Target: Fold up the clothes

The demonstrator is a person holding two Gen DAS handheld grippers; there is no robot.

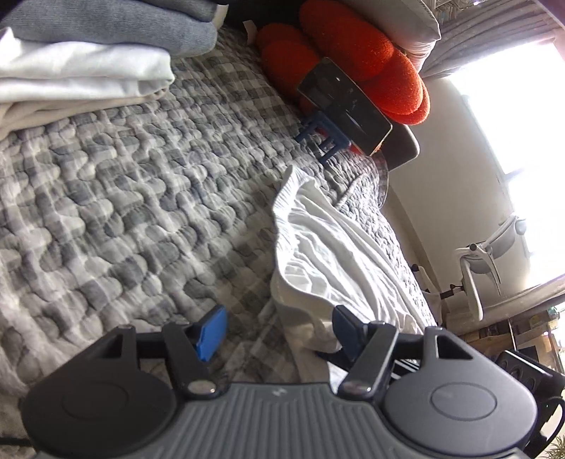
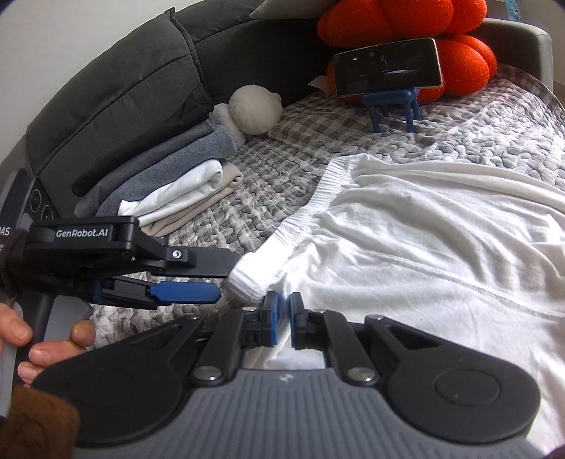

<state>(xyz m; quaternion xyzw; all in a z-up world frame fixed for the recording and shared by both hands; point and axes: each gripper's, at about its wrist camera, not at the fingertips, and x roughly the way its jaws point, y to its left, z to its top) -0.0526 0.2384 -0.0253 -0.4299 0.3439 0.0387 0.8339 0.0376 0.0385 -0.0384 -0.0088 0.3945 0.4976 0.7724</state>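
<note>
A bed (image 2: pixel 353 141) covered in a grey-and-white checked quilt fills both views, with a dark grey padded headboard (image 2: pixel 116 88) behind it. The white garment (image 2: pixel 423 240) lies spread and wrinkled over the near right part of the quilt, its gathered elastic waistband pointing toward the headboard. At the head of the bed sits a knotted orange cushion (image 2: pixel 406 17), and against it a phone (image 2: pixel 388 67) leans on a small blue stand (image 2: pixel 392 102). A stack of folded clothes (image 2: pixel 169 183) in grey, white and beige rests by the headboard on the left, with a round cream plush toy (image 2: pixel 254 109) just beyond it. The left gripper (image 1: pixel 279 332) hangs at the garment's near corner with its jaws wide apart, one blue pad over the quilt and the other at the white cloth's edge. The right gripper (image 2: pixel 282 317) sits low at the garment's near edge, its jaws drawn almost together with a narrow gap; whether cloth is pinched there I cannot tell. A hand (image 2: pixel 46 346) holds the left gripper's handle.
</note>
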